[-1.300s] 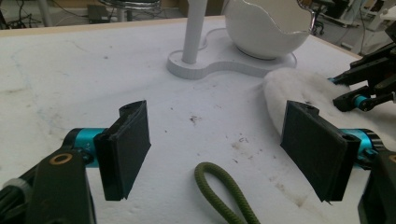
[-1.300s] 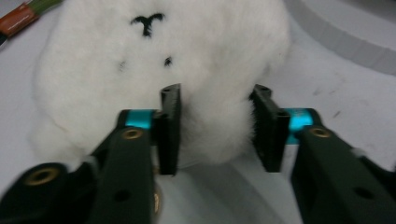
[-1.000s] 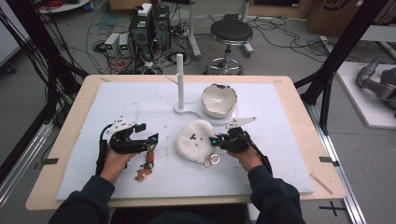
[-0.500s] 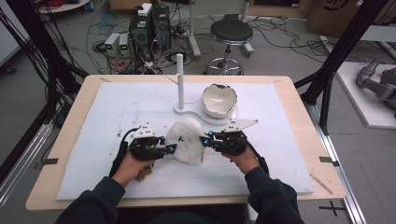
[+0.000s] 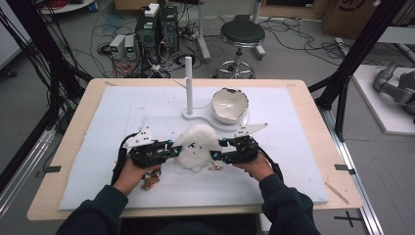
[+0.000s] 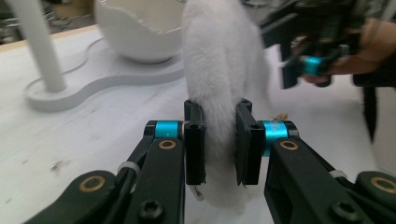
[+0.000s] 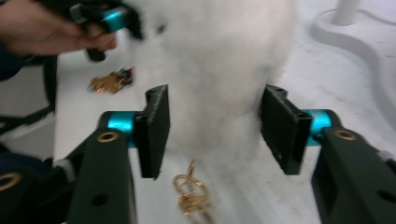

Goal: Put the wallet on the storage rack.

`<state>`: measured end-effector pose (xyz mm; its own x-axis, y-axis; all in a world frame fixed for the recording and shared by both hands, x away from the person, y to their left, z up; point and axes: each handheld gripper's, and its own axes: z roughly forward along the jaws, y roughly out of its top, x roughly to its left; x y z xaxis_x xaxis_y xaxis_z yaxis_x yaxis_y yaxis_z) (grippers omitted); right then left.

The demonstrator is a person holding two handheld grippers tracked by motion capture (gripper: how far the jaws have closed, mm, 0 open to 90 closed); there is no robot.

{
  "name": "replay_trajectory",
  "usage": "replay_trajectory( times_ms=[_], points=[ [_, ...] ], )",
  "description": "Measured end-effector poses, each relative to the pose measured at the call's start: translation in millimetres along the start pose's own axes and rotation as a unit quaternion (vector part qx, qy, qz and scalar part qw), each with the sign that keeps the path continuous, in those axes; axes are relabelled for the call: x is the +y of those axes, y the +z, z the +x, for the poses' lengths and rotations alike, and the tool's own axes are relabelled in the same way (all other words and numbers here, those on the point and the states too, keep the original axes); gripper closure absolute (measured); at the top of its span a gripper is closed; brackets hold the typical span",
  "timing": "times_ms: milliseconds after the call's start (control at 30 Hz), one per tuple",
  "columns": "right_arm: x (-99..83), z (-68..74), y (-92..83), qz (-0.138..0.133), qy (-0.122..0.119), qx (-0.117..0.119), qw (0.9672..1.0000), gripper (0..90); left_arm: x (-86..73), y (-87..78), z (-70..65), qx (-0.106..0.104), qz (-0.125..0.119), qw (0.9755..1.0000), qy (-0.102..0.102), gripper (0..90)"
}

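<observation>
White fluffy pompom [image 5: 196,146] sits between my tongs, the left tongs [image 6: 219,140] clenched on its near tuft, the right tongs [image 7: 219,135] spread wide astride its opposite side.

high view: above, facing forward-down | gripper views: close along jaws | shared: white furry ball [image 5: 197,146]

We see the white fluffy object [image 7: 219,70] blurred in the right gripper view, top cropped. The gold trinket [image 7: 190,196] runs off the bottom edge.
</observation>
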<state>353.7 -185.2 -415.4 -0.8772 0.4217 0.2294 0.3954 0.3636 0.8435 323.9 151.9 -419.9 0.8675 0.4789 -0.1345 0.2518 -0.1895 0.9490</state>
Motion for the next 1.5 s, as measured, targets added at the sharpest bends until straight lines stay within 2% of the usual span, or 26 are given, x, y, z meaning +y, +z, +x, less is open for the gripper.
replay_trajectory(
  times_ms=[133, 167, 233, 300, 400, 467, 533, 567, 633, 667, 700, 733, 767, 800, 833, 867, 900, 967, 1100, 1133, 1200, 1300, 1333, 1367, 1467, 1500],
  points=[
    [-0.9, -4.6, 0.3, -0.004, 0.023, -0.002, 0.9997, 38.1, 1.5, 3.4, -5.9, -0.034, 0.000, 0.9993, 0.016, 76.4],
    [-1.8, -6.2, 3.1, 0.004, 0.028, 0.005, 0.9996, 41.5, 1.7, 3.8, -6.4, -0.032, 0.004, 0.9993, 0.018, 76.4],
    [-1.6, -5.7, 4.0, 0.015, 0.018, 0.034, 0.9991, 59.8, 1.6, 3.5, -6.1, -0.027, 0.005, 0.9995, 0.016, 76.4],
    [0.4, -2.9, 1.1, 0.008, 0.002, 0.037, 0.9993, 69.8, 1.2, 2.4, -4.4, -0.018, 0.009, 0.9997, 0.013, 76.2],
    [3.1, -0.6, -4.2, -0.013, -0.001, 0.038, 0.9992, 73.0, -0.1, 4.3, -3.5, -0.009, 0.019, 0.9998, 0.004, 75.9],
    [7.8, 2.2, -9.2, -0.047, -0.003, 0.045, 0.9979, 74.1, -2.0, 7.6, -3.5, -0.002, 0.036, 0.9994, -0.001, 75.3],
    [9.1, 4.2, -9.7, -0.051, -0.006, 0.049, 0.9975, 74.4, -2.2, 7.9, -2.9, 0.002, 0.038, 0.9993, 0.000, 74.8],
    [10.6, 7.7, -8.7, -0.046, -0.029, 0.042, 0.9977, 75.3, -2.4, 7.2, -0.8, 0.013, 0.043, 0.9990, -0.008, 73.9],
    [10.7, 9.3, -6.3, -0.036, -0.038, 0.037, 0.9980, 75.8, -2.5, 7.0, 0.1, 0.022, 0.045, 0.9986, -0.012, 70.2],
    [11.0, 9.2, -5.9, -0.034, -0.043, 0.030, 0.9980, 75.9, -2.8, 5.8, 1.8, 0.043, 0.050, 0.9976, -0.020, 68.2],
    [11.4, 9.4, -6.5, -0.034, -0.044, 0.025, 0.9981, 76.1, -2.8, 5.8, 1.8, 0.043, 0.050, 0.9976, -0.020, 64.6],
    [11.4, 9.4, -6.5, -0.034, -0.044, 0.025, 0.9981, 76.1, -3.6, 3.8, 3.7, 0.063, 0.046, 0.9967, -0.024, 64.6],
    [13.9, 8.6, -11.6, -0.038, -0.051, -0.001, 0.9980, 76.3, -4.2, 1.4, 6.2, 0.074, 0.042, 0.9959, -0.031, 57.7],
    [16.0, 8.0, -15.0, -0.041, -0.060, -0.015, 0.9973, 76.4, -5.1, -5.3, 11.5, 0.098, 0.030, 0.9939, -0.040, 54.7],
    [18.2, 7.4, -18.8, -0.047, -0.067, -0.028, 0.9963, 76.5, -5.3, -8.7, 14.1, 0.108, 0.020, 0.9928, -0.048, 49.8],
    [18.2, 7.4, -18.8, -0.047, -0.067, -0.028, 0.9963, 76.5, -5.3, -8.7, 14.1, 0.108, 0.020, 0.9928, -0.048, 48.0],
    [23.6, 5.9, -26.1, -0.054, -0.080, -0.048, 0.9942, 76.4, -5.6, -16.6, 19.2, 0.115, 0.005, 0.9918, -0.056, 47.7],
    [29.6, 3.5, -32.4, -0.054, -0.091, -0.066, 0.9922, 76.4, -5.5, -23.0, 22.6, 0.121, -0.006, 0.9909, -0.058, 44.7],
    [47.4, -5.6, -42.7, -0.060, -0.104, -0.089, 0.9888, 76.4, -5.4, -29.8, 25.9, 0.124, -0.020, 0.9903, -0.059, 33.4],
    [47.4, -5.6, -42.7, -0.060, -0.104, -0.089, 0.9888, 76.4, -5.3, -31.3, 27.0, 0.128, -0.022, 0.9897, -0.059, 33.4],
    [66.9, -13.3, -51.3, -0.054, -0.123, -0.110, 0.9848, 76.3, -5.9, -33.1, 29.7, 0.135, -0.022, 0.9884, -0.065, 21.6],
    [87.6, -21.3, -59.4, -0.049, -0.138, -0.129, 0.9808, 76.2, -6.5, -33.2, 30.4, 0.136, -0.021, 0.9884, -0.065, 21.4],
    [87.6, -21.3, -59.4, -0.049, -0.138, -0.129, 0.9808, 76.2, -6.7, -33.4, 30.4, 0.136, -0.019, 0.9886, -0.063, 21.4],
    [100.2, -27.6, -63.4, -0.040, -0.153, -0.142, 0.9772, 76.1, -6.8, -33.3, 30.4, 0.137, -0.018, 0.9885, -0.062, 21.4],
    [111.1, -34.4, -65.5, -0.026, -0.160, -0.149, 0.9755, 76.1, -6.8, -34.5, 30.7, 0.143, -0.018, 0.9882, -0.052, 21.4],
    [120.8, -41.8, -66.6, -0.014, -0.172, -0.158, 0.9723, 76.1, -7.0, -35.2, 31.1, 0.146, -0.017, 0.9879, -0.049, 21.4]
  ],
)
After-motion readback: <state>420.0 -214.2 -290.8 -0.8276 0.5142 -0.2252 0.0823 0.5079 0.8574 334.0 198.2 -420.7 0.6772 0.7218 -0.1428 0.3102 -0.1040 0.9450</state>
